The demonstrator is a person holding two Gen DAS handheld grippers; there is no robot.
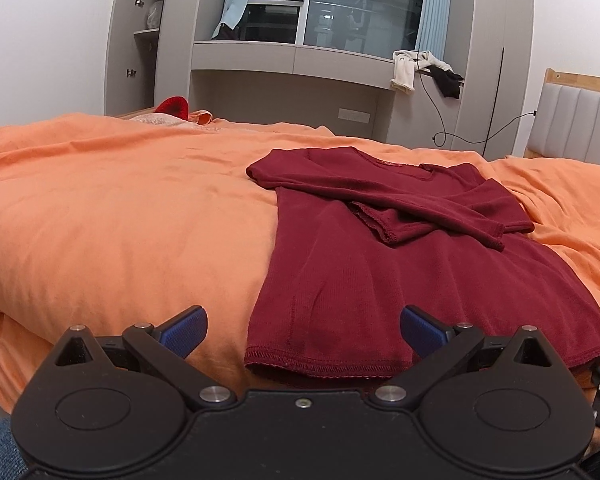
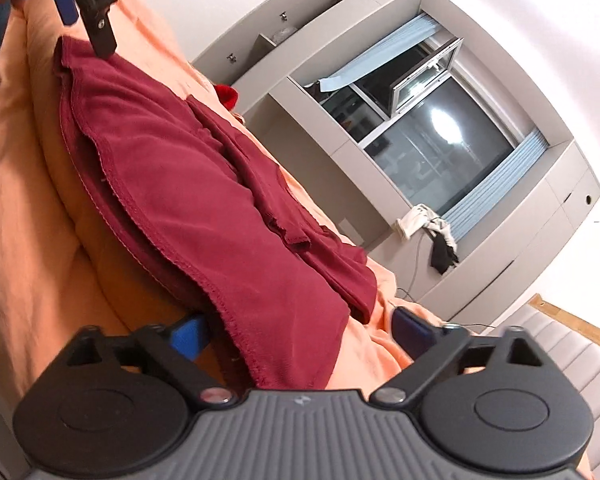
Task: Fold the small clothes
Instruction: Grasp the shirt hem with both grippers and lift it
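Observation:
A dark red long-sleeved top lies flat on the orange bed cover, with both sleeves folded across its chest. My left gripper is open at the near left corner of the hem, its blue pads either side of that corner. My right gripper is open and rolled to one side, with the hem's right corner of the red top lying between its jaws. The left gripper's fingers show at the top left of the right wrist view, above the hem's other corner.
A grey cabinet and window unit stands beyond the bed, with white and black clothes hanging off its ledge and a cable trailing down. A padded headboard is at the right. A red item lies at the bed's far edge.

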